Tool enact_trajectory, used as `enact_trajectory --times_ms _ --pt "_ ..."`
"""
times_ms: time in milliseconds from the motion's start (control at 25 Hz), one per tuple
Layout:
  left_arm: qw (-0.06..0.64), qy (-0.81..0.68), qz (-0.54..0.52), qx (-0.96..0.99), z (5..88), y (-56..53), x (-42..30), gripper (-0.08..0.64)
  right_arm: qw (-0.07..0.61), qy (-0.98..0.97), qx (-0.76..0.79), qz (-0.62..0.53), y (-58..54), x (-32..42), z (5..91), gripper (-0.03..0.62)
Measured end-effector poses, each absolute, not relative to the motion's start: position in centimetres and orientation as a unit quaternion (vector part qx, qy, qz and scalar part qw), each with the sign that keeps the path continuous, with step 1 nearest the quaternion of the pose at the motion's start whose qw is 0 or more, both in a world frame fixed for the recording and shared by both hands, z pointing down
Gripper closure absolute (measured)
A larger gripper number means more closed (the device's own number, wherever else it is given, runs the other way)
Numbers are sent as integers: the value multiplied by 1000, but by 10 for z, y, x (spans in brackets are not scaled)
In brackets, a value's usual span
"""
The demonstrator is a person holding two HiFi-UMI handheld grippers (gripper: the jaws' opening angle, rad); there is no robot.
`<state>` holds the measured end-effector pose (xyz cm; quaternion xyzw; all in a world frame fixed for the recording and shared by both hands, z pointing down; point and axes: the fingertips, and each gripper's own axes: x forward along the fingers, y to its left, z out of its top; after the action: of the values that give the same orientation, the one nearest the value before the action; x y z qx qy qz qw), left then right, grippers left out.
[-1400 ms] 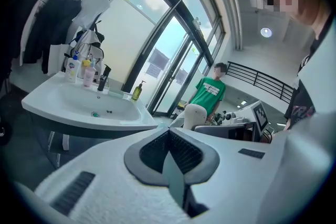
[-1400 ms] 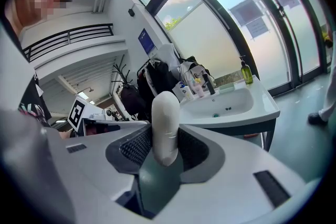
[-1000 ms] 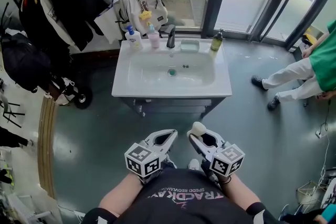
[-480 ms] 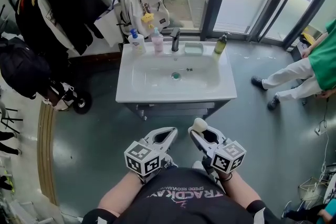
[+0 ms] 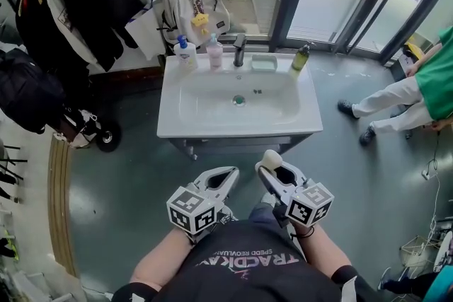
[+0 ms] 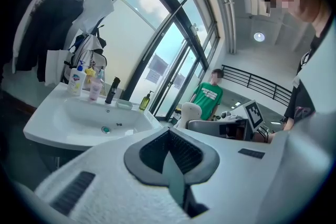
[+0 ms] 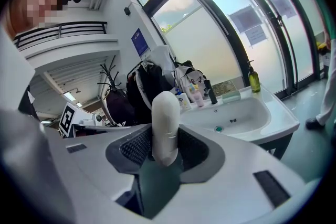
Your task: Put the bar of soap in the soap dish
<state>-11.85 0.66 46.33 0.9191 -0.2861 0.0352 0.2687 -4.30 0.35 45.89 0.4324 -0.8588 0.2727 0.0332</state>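
Note:
A cream bar of soap [image 5: 269, 158] stands upright in my right gripper [image 5: 268, 166], whose jaws are shut on it; the right gripper view shows the same soap [image 7: 165, 126] sticking up between the pads. The pale green soap dish [image 5: 263, 64] sits on the back rim of the white sink [image 5: 177, 125], right of the black faucet [image 5: 240, 50]; the same soap dish [image 7: 231, 95] shows small and far off. Both grippers hang above the floor in front of the sink. My left gripper [image 5: 227, 174] is shut and holds nothing.
A white-and-blue bottle [image 5: 185, 51] and a pink bottle [image 5: 214, 51] stand left of the faucet, an olive pump bottle [image 5: 301, 57] at the right corner. A backpack [image 5: 192, 0] and dark clothes [image 5: 67, 3] hang behind. A person in green [image 5: 428, 88] sits to the right.
The sink has slid lower and slightly right in the head view, so it looks a little nearer. Both grippers keep their pose, and the soap stays in the right one.

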Motion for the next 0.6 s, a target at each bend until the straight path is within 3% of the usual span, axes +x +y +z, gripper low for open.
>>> enact_trajectory --times_ms 600 --pt "270 -331 29 904 461 -53 -101 551 44 -878 397 266 -81 -22 455 442"
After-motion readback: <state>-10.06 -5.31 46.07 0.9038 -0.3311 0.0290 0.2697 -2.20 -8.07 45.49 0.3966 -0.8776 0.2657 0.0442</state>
